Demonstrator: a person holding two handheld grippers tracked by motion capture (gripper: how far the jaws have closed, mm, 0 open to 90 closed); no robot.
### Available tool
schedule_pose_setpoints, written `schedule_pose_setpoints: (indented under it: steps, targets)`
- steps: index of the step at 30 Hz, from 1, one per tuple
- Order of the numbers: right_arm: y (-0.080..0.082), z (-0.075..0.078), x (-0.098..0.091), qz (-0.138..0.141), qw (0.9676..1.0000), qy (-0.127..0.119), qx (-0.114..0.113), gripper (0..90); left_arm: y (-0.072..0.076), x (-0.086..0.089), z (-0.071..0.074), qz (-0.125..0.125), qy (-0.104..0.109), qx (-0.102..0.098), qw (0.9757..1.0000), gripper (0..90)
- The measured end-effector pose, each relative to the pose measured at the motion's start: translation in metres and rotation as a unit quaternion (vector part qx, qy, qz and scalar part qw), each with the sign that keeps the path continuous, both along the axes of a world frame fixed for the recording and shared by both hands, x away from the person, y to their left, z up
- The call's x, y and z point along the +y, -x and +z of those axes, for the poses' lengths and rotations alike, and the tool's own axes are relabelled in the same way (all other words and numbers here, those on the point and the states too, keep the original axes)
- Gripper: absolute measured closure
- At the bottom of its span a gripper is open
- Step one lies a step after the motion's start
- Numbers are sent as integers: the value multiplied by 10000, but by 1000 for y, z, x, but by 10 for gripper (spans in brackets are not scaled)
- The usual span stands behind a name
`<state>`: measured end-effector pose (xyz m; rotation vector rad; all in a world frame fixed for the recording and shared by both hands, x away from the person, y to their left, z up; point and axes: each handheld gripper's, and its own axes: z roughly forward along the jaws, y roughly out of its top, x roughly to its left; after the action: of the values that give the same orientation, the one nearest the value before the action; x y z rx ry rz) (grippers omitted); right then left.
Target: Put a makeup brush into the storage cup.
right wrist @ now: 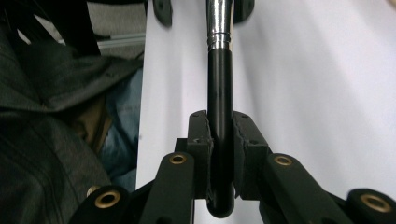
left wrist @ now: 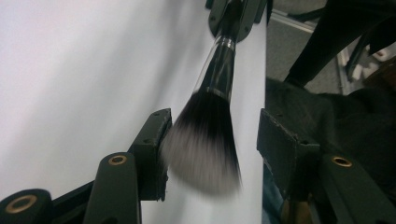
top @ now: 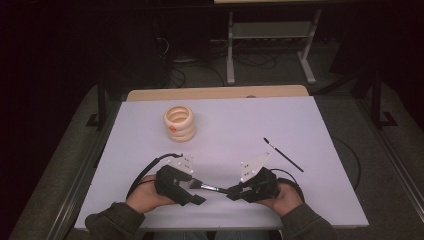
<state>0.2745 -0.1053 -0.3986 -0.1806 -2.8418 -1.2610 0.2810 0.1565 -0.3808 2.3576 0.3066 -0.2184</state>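
A black-handled makeup brush point(left wrist: 205, 135) has a silver ferrule and black bristles fading to white; the cream ringed holder point(top: 179, 123) carries an orange mark.

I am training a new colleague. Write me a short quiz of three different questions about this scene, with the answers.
1. True or false: the right tongs are shut on the handle of the makeup brush.
2. Multiple choice: the bristles of that brush are
A. clamped by the left tongs
B. between the open left tongs
C. inside the ring holder
3. Fill in: on the table, right of the hands, lies a thin black ____, and at the back left stands a cream ribbed holder.

Key: 1 true; 2 B; 3 brush.
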Motion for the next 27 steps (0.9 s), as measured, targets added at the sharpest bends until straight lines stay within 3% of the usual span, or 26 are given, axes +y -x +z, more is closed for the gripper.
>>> schedule_pose_setpoints:
  steps: [3, 5, 7, 9, 12, 16, 18, 22, 27]
  targets:
    - [2, 1, 6, -14, 10000, -43, -81, 781, -2, -1, 3, -87, 176, 70, 9998, 506]
    - [3, 0, 10, -9, 9995, 63, -312, 780, -1, -1, 6, -32, 230, 23, 9997, 565]
    - [4, 0, 11, 37, 9991, 17, -434, 780, -2, 1, 7, -19, 246, 11, 9997, 621]
    - [5, 0, 12, 61, 9989, 1, -474, 779, -4, 3, 7, -7, 241, -12, 9997, 714]
    - [4, 0, 13, 72, 9987, 8, -497, 772, -5, 4, 8, -69, 318, 106, 9994, 752]
    - [4, -2, 17, -14, 9994, 115, -331, 729, -1, 2, 9, -117, 197, 62, 9997, 763]
    - [5, -3, 21, -73, 9988, 230, -431, 633, 0, 1, 11, -143, 138, 41, 9998, 764]
    - [6, 0, 27, -120, 9975, 516, -472, 621, 1, -2, 14, -185, -139, -187, 9996, 765]
    - [8, 1, 33, -101, 9959, 792, -418, 676, 3, -3, 13, -227, -315, -267, 9989, 765]
